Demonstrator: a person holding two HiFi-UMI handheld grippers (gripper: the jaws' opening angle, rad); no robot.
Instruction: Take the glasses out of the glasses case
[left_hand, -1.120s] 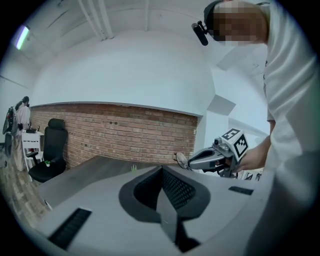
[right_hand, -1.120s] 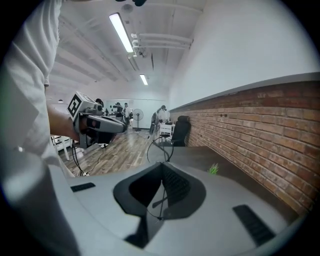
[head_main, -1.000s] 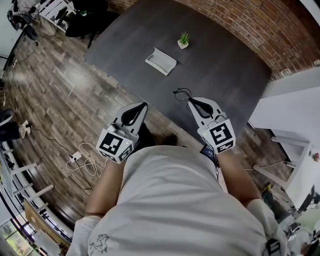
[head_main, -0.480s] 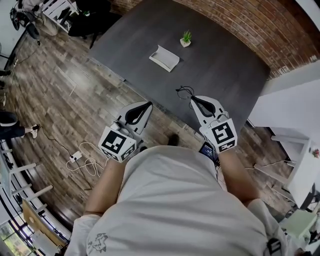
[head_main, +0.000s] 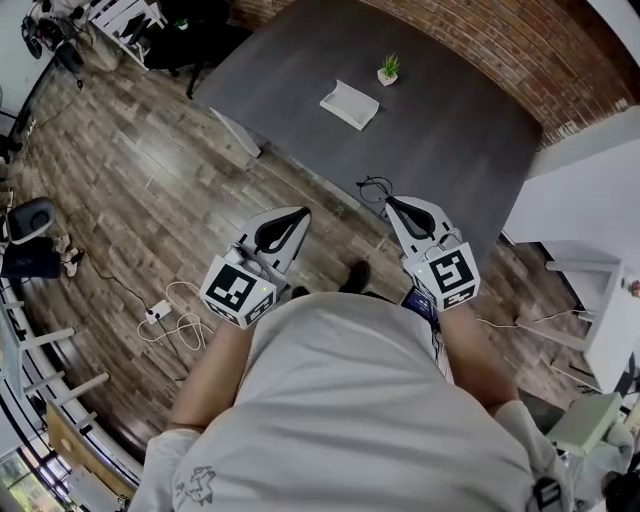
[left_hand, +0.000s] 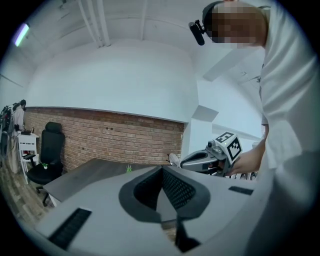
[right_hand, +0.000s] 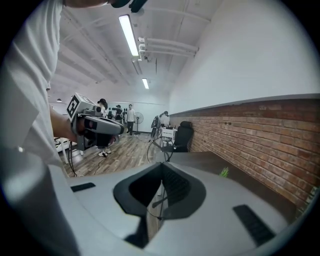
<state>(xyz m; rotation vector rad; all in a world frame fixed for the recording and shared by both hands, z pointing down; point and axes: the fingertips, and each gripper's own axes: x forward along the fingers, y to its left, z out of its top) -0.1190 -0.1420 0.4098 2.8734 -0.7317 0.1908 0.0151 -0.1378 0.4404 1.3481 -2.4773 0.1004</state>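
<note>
The glasses (head_main: 372, 186) are out, mid-frame
Right gripper (head_main: 390, 203) is pinched tight on them; the white glasses case (head_main: 350, 104) lies open, looking empty, upper centre on the table (head_main: 450, 140); left gripper (head_main: 300, 213) closed on nothing.

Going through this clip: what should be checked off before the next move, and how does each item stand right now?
1. Glasses out of the case: ok, the case lies apart on the table.
2. Right tongs shut on the glasses: ok.
3. Left tongs carrying nothing: ok, shut and empty.
4. Plant away from both tongs: ok.
5. Glasses unbent: cannot tell, frame too thin.
</note>
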